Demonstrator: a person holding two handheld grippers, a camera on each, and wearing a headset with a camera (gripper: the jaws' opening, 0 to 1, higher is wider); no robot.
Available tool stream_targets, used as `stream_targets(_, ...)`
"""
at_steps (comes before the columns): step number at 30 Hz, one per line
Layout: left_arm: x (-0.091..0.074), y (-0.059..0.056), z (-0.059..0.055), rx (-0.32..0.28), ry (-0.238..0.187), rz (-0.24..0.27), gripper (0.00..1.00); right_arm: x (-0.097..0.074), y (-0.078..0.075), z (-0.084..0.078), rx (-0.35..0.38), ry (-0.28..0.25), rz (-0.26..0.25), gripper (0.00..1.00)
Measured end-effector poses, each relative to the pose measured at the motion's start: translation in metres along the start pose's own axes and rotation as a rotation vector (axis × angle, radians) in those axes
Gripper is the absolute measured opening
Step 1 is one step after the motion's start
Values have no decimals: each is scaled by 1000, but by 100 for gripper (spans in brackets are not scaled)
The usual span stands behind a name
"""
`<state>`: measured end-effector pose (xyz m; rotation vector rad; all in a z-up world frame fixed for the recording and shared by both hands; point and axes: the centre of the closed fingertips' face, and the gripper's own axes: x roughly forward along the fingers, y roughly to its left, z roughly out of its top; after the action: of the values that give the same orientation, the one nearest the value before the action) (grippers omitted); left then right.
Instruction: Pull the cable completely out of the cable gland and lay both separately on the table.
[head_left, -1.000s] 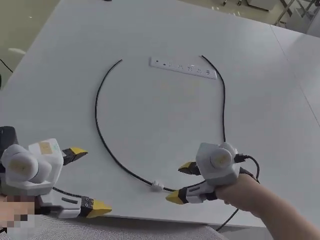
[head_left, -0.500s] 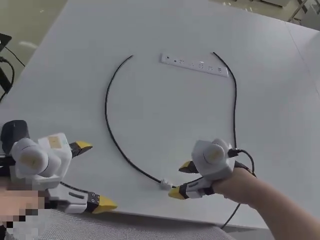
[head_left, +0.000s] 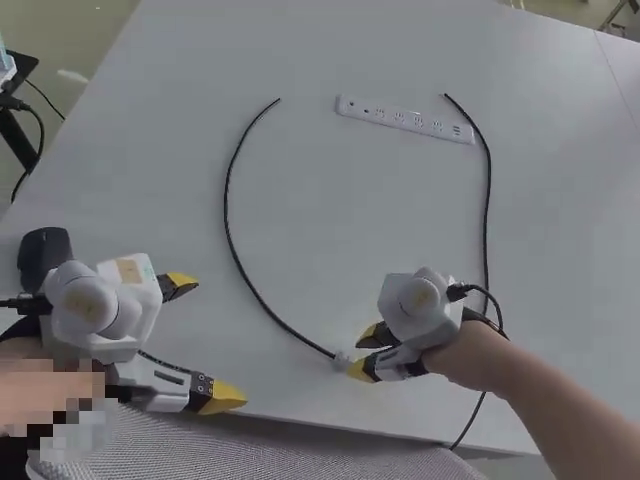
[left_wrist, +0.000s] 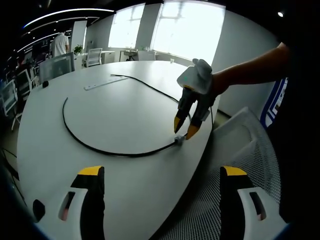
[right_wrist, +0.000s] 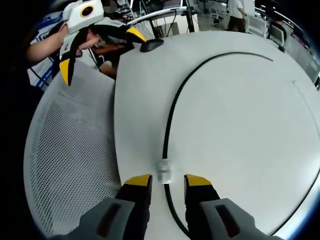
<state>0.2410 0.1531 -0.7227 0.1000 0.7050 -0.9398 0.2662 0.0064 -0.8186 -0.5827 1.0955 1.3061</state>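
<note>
The right tongs (head_left: 364, 351) hover low at the near edge of the white bench (head_left: 330, 220), jaws slightly apart, with the small white cable gland (right_wrist: 164, 171) lying just ahead of their tips. The black cable (head_left: 232, 230) passes through the gland and arcs across the bench. The left tongs (head_left: 207, 340) are spread wide, holding nothing.

Head view: above the near table (head_left: 330, 220) edge, facing down. Left gripper view: low at that edge, facing across; right gripper view: close over the gland (right_wrist: 164, 172). All share gland and cable (head_left: 227, 215).
</note>
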Motion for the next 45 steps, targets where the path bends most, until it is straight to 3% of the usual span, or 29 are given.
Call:
stream_targets(18, -1, 1, -5, -5, 15, -14, 94, 10, 2, -2, -26, 28, 38, 10)
stream_targets(25, 0, 0, -4, -4, 14, -22, 92, 11, 2, -1, -47, 33, 20, 9)
stream_targets(31, 1, -1, -4, 2, 18, -26, 92, 10, 1, 0, -23, 36, 7, 8)
stream_targets(37, 2, -4, -4, 8, 18, -35, 92, 3, 6, 3, 34, 24, 27, 7)
stream_targets(45, 5, -10, 1, 21, 10, -45, 92, -9, 15, 8, 51, 11, 44, 7)
